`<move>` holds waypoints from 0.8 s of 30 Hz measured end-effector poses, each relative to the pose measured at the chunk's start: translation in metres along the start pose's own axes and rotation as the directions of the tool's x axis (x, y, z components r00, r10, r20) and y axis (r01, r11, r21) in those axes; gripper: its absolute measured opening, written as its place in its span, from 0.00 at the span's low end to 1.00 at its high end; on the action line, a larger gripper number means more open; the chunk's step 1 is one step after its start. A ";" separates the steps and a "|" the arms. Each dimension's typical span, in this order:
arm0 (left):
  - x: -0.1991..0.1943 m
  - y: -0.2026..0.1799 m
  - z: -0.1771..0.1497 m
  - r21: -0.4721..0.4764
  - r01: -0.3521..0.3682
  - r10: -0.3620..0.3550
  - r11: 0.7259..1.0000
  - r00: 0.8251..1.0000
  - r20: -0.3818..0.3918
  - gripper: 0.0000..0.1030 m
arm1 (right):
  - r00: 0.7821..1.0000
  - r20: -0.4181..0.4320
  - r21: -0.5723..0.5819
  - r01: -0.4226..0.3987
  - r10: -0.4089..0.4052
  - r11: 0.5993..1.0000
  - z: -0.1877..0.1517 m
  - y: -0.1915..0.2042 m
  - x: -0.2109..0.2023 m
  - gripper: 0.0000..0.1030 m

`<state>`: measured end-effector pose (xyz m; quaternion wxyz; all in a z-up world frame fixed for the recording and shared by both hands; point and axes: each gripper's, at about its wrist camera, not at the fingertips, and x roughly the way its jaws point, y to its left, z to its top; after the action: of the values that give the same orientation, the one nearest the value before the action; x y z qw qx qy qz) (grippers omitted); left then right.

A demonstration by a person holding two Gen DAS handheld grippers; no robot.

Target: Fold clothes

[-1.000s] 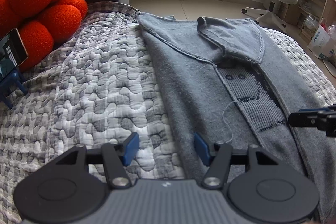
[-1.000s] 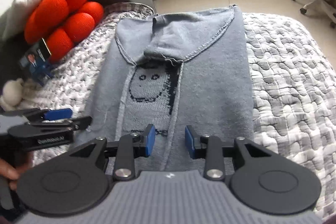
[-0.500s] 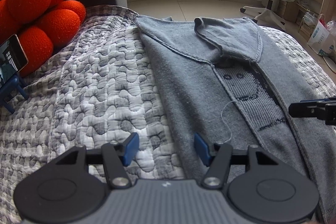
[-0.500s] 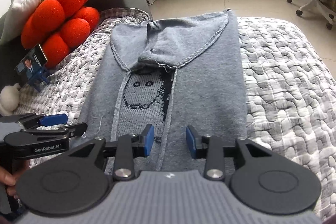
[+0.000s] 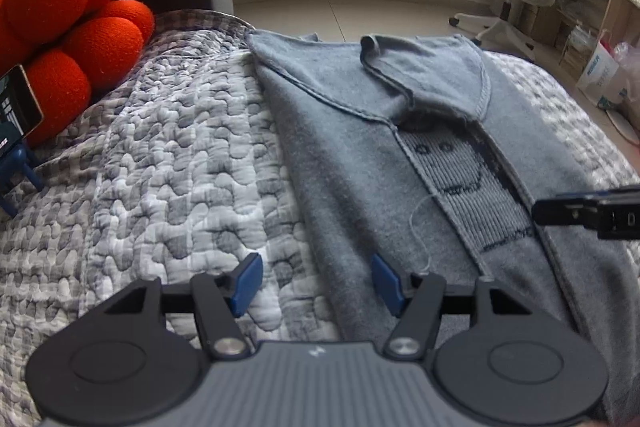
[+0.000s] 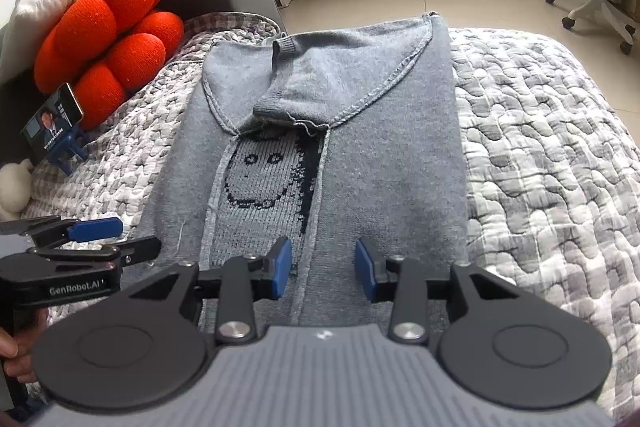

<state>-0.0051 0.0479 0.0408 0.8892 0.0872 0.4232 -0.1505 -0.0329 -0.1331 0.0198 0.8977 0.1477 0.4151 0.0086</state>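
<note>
Beside the left claw (image 6: 96, 239), a hand (image 6: 16, 355) shows only rightward; both claws gape empty.

Matt grey knit sweater (image 6: 384, 163), puckered quilted cloth bedspread (image 5: 160, 187)

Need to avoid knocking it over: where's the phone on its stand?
The phone stands at the left edge of the right wrist view, on the quilt, against the orange cushion, left of the grey sweater.
</note>
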 end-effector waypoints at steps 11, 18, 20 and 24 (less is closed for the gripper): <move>0.000 -0.001 0.000 0.010 -0.002 0.002 1.000 1.000 0.002 0.61 | 1.000 0.024 -0.007 0.009 -0.008 1.000 -0.001 -0.002 -0.001 0.40; -0.001 0.001 -0.001 0.005 -0.008 0.008 1.000 1.000 0.003 0.61 | 0.999 0.043 0.015 0.027 -0.027 1.000 0.001 -0.007 -0.003 0.40; -0.001 0.001 -0.001 0.007 -0.008 0.008 1.000 1.000 0.003 0.61 | 0.999 0.043 0.016 0.023 -0.023 1.000 0.001 -0.007 -0.003 0.40; -0.006 0.003 -0.002 -0.009 -0.011 0.011 1.000 1.000 0.009 0.61 | 0.999 0.050 0.007 0.013 -0.013 1.000 0.003 -0.007 -0.004 0.40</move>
<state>-0.0087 0.0525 0.0447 0.8923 0.0847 0.4193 -0.1441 -0.0341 -0.1410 0.0228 0.9073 0.1481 0.3936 -0.0024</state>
